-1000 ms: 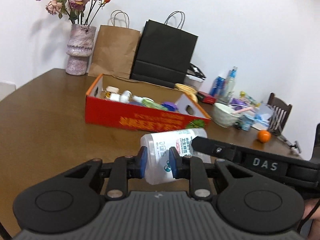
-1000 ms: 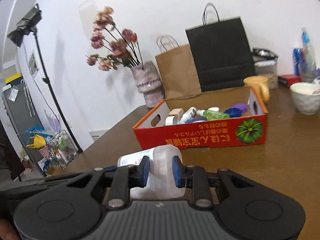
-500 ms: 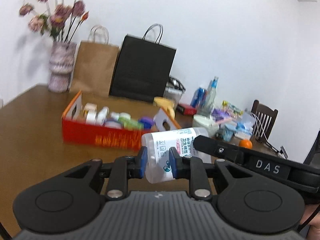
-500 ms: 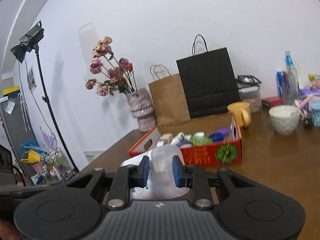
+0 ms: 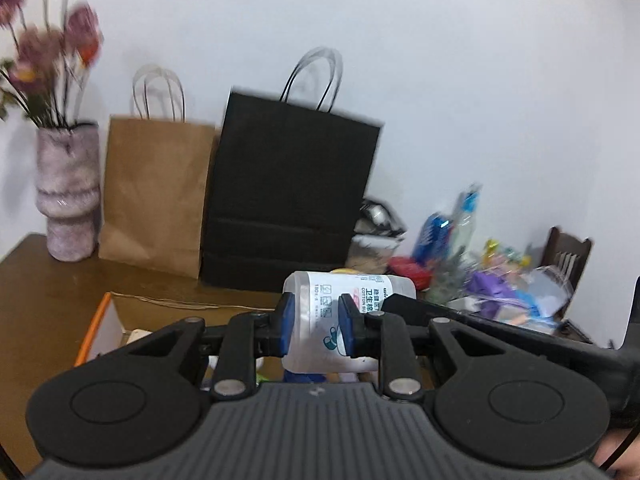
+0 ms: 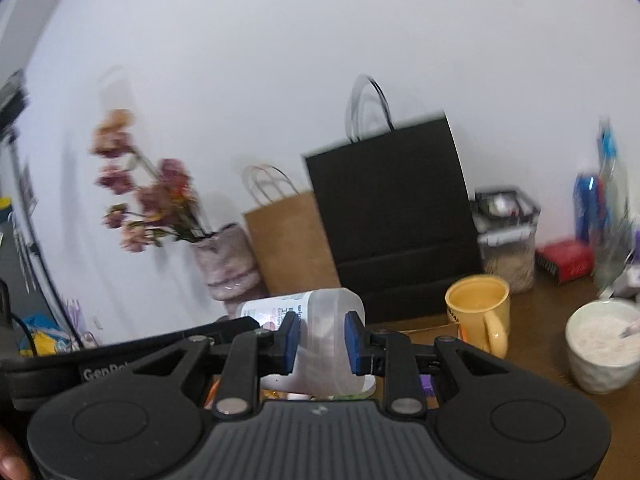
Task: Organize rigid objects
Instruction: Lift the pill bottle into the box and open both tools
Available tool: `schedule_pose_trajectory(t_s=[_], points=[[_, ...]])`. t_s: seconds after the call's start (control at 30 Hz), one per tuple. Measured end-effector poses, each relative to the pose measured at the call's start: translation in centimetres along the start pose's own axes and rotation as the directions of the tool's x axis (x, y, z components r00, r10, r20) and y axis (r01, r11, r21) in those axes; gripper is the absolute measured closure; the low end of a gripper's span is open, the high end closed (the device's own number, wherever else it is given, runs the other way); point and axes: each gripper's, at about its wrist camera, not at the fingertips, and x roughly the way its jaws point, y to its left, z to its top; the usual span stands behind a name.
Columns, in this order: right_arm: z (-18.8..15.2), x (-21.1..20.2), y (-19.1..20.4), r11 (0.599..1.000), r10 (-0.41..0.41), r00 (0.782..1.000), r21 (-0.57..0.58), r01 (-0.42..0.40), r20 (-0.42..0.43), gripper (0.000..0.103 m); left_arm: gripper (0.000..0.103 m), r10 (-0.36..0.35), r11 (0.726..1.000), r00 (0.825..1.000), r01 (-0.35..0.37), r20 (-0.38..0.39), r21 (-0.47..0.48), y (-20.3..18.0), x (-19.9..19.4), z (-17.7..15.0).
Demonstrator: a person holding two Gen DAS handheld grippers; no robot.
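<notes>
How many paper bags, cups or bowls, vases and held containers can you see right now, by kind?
Paper bags: 2, brown bag and black bag
Cups and bowls: 2, yellow mug and white bowl
Vases: 1, vase with flowers
Held containers: 1, cotton-swab jar, clamped by left gripper and right gripper
Total: 6
</notes>
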Motion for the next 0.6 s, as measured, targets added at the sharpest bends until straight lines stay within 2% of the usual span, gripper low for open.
schedule_pose_trajectory(t_s=[0.07, 0.2, 0.33, 0.37, 0.43, 0.47, 0.53, 0.57, 0.6], points=[[0.4, 4.2, -2.5, 0.998, -0.028, 0.997, 0.057, 0.033, -0.076, 0.079, 0.079, -0.003, 1.000, 0.998, 0.002, -0.062, -0.017, 1.2, 4.2, 0.2], [-0.9, 10.6, -4.8, 0.988, -0.128, 0.975, 0.061, 0.141, -0.180, 0.081, 0.082, 0.037, 0.996, 0.978, -0.054, -0.206, -0.076, 3.3, 11.7, -1.0], [-2.2, 13.8, -6.6, 0.977, -0.172, 0.955, 0.083, 0.198, -0.243, 0.081, 0.080, 0.023, 0.993, 0.960, -0.055, -0.279, -0.106, 4.8, 15.2, -2.2], [-2.5, 14.4, -6.8, 0.977, -0.176, 0.951, 0.073, 0.201, -0.254, 0.081, 0.079, 0.030, 0.992, 0.956, -0.065, -0.291, -0.109, 5.2, 15.6, -2.5], [-2.9, 14.4, -6.7, 0.975, -0.201, 0.949, 0.040, 0.217, -0.244, 0.078, 0.066, 0.045, 0.991, 0.953, -0.081, -0.299, -0.108, 5.5, 15.6, -2.7], [-3.0, 14.0, -6.4, 0.974, -0.215, 0.948, 0.018, 0.225, -0.234, 0.073, 0.062, 0.056, 0.991, 0.956, -0.089, -0.289, -0.101, 5.6, 15.1, -2.6], [-2.9, 13.1, -6.1, 0.974, -0.223, 0.950, -0.002, 0.227, -0.218, 0.061, 0.048, 0.087, 0.993, 0.961, -0.106, -0.262, -0.057, 5.7, 13.6, -2.5], [-2.7, 12.3, -5.8, 0.975, -0.219, 0.952, -0.007, 0.222, -0.212, 0.056, 0.047, 0.097, 0.993, 0.962, -0.111, -0.254, -0.038, 5.7, 12.8, -2.3], [-2.5, 11.4, -5.3, 0.976, -0.215, 0.954, -0.016, 0.217, -0.207, 0.056, 0.045, 0.108, 0.993, 0.962, -0.117, -0.251, -0.019, 5.7, 11.9, -2.2]])
